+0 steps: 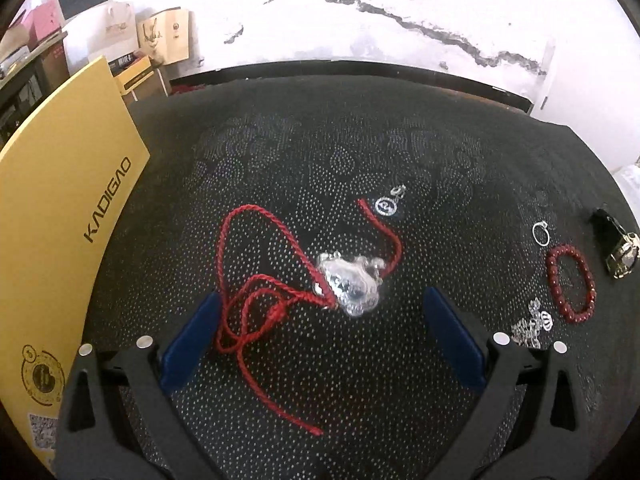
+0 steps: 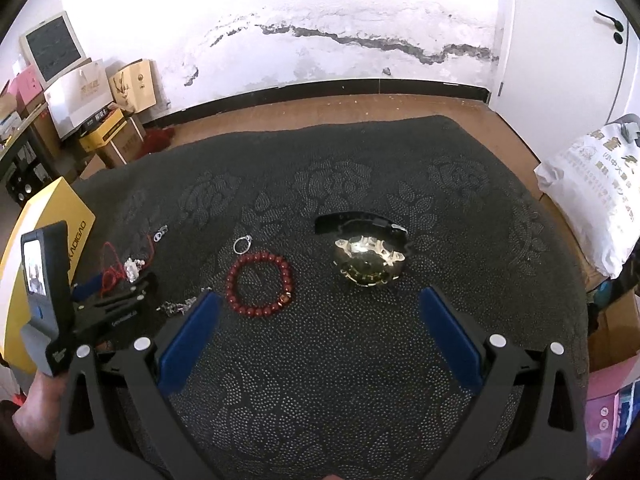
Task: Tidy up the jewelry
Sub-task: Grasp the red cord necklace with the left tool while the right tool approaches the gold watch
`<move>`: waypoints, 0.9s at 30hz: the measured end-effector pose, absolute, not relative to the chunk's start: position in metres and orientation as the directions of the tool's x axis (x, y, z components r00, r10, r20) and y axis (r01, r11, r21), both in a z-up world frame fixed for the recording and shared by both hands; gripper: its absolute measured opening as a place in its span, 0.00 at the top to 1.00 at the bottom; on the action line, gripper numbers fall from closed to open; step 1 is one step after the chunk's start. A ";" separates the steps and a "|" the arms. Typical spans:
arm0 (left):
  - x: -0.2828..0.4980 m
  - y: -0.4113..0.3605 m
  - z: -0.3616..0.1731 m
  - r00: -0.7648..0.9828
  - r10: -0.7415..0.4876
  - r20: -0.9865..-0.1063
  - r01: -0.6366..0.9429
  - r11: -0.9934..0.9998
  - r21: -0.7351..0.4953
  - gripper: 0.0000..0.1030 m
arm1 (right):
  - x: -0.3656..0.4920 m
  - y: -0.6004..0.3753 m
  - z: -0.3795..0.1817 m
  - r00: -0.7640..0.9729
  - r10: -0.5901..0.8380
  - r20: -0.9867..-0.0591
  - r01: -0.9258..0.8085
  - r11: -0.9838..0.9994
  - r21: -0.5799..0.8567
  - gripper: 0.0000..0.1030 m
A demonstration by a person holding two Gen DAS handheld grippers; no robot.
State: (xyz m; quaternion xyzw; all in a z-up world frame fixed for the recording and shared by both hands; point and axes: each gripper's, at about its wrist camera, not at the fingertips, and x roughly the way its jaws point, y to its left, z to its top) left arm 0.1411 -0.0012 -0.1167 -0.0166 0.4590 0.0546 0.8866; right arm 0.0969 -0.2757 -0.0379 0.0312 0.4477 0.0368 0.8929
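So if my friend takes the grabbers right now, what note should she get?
Left gripper: open, above the red cord necklace with its silver pendant.
Right gripper: open, holding nothing, facing the watch.
Red bead bracelet, silver ring, round charm and a silver chain pile lie loose on the black cloth. Yellow box stands at the left.
Done: nothing sorted yet. Left: everything.

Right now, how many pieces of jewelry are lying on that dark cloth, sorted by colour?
Red: 2, the red cord necklace with its silver pendant, and the red bead bracelet.
Silver: 3, the ring, the round charm, the silver chain pile.
Black and gold: 1, the watch.
Total: 6
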 end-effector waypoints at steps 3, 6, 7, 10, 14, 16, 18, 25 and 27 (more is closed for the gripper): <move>0.144 -0.002 -0.117 0.574 0.089 -0.814 -0.122 0.992 0.022 0.07 | 0.096 -0.278 -0.039 0.595 0.095 -0.798 -0.032 0.995 0.094 0.06; 0.140 -0.003 -0.111 0.599 0.096 -0.795 -0.117 0.993 0.032 0.41 | 0.096 -0.279 -0.039 0.597 0.089 -0.797 -0.028 0.996 0.090 0.06; 0.140 -0.006 -0.108 0.603 0.092 -0.792 -0.105 0.994 0.035 0.58 | 0.096 -0.279 -0.041 0.597 0.085 -0.797 -0.028 0.996 0.085 0.06; 0.138 -0.007 -0.106 0.603 0.091 -0.793 -0.094 0.995 0.043 0.68 | 0.099 -0.279 -0.051 0.581 0.061 -0.811 -0.021 0.998 0.060 0.06; 0.133 -0.001 -0.103 0.595 0.088 -0.799 -0.111 0.993 0.027 0.72 | 0.105 -0.288 -0.065 0.550 0.035 -0.834 0.011 0.999 0.049 0.06; 0.129 -0.004 -0.089 0.617 0.099 -0.780 -0.099 0.994 0.048 0.84 | 0.108 -0.293 -0.070 0.544 0.024 -0.839 0.027 0.999 0.045 0.06; 0.125 -0.007 -0.080 0.613 0.071 -0.787 -0.091 0.996 0.019 0.85 | 0.113 -0.298 -0.075 0.532 0.008 -0.847 0.041 0.999 0.035 0.06; 0.112 0.001 -0.049 0.638 0.025 -0.770 -0.057 0.998 -0.016 0.95 | 0.126 -0.303 -0.089 0.501 -0.025 -0.865 0.064 0.998 0.009 0.06; 0.110 0.008 -0.041 0.648 0.024 -0.761 -0.055 0.998 -0.016 0.95 | 0.130 -0.302 -0.091 0.498 -0.030 -0.866 0.064 0.998 0.002 0.06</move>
